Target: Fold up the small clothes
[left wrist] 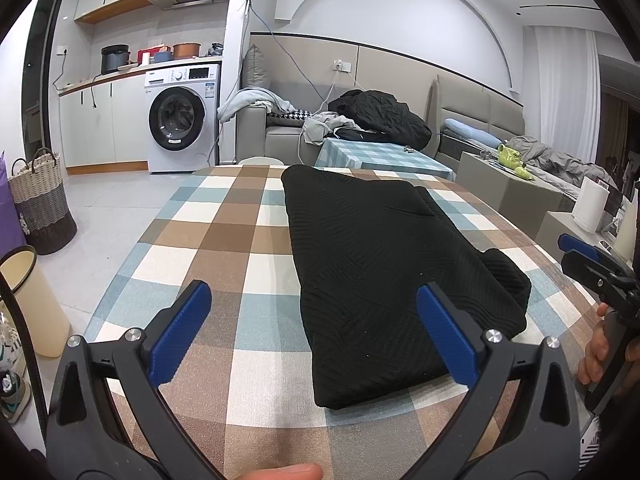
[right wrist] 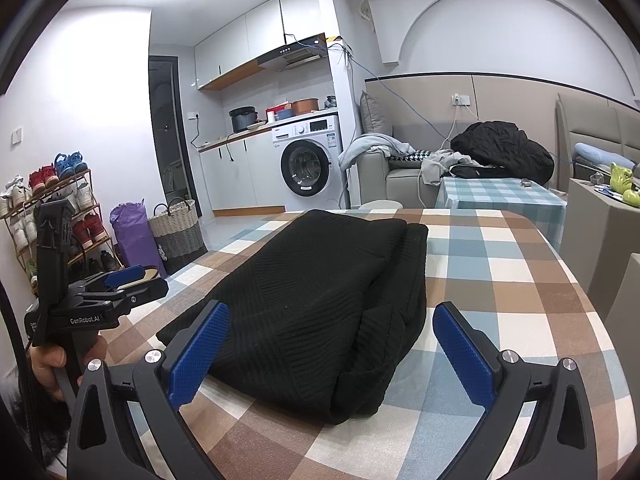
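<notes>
Left wrist view looks down the length of a black knit garment [left wrist: 384, 264] lying on the checked table [left wrist: 224, 232], already doubled into a long narrow slab with its near end close to the camera and its far end toward the sofa. The left tongs [left wrist: 314, 328] stand spread wide and empty, hovering above the near left corner of the cloth, one blue pad [left wrist: 180, 332] over bare tablecloth. The right tongs [right wrist: 332, 352] are likewise released and hold nothing, poised over the near right end where a ribbed cuff or hem bulges out of the stack.

The step in hand looks like the final fold, near end over to far end. To do it well, I would bring each pair of tongs down on its own near corner, bite through all the layers at once, lift together and level, and carry the edge forward so it lands square on the far edge. The loose ribbed roll on the right should be tucked flat first, or it will make a lump.

The knit is thick and soft, with a fine chevron rib, matte and springy, so it will likely hold a rounded fold rather than a crisp crease. The tablecloth is smooth woven fabric in brown, blue and cream squares.
</notes>
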`<state>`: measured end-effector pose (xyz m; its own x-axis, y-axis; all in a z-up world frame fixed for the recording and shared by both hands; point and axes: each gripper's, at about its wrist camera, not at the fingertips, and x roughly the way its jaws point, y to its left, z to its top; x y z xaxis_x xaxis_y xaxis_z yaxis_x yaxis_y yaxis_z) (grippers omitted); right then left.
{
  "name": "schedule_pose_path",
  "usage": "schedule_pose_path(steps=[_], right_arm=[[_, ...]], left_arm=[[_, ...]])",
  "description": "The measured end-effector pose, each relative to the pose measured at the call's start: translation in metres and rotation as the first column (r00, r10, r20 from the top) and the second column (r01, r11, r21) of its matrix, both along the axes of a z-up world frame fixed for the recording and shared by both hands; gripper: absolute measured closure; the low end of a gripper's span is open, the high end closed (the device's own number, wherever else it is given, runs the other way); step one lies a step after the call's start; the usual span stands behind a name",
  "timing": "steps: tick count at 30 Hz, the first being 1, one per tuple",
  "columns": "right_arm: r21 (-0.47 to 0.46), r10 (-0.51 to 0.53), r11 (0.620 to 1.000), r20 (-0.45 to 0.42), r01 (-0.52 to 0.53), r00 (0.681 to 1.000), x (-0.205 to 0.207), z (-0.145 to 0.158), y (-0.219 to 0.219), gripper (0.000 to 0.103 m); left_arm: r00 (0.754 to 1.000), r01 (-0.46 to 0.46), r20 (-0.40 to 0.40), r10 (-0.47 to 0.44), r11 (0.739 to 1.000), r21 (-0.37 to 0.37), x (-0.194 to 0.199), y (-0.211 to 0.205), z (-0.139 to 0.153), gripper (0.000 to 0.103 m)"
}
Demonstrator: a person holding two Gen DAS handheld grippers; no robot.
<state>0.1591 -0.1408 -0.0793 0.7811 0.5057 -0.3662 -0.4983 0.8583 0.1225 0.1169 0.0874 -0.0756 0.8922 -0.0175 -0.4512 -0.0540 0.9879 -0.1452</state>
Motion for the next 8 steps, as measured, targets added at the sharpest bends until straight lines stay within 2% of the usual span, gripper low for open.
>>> schedule_pose_path(steps=[8], right_arm=[[-0.001, 0.0, 1.0, -0.001, 0.0, 1.0, -0.0009, -0.0002, 0.0, 0.0]], left_arm=[[1.0, 0.001, 0.004, -0.001, 1.0, -0.001, 0.0018, 0.0008, 0.0001, 0.001]])
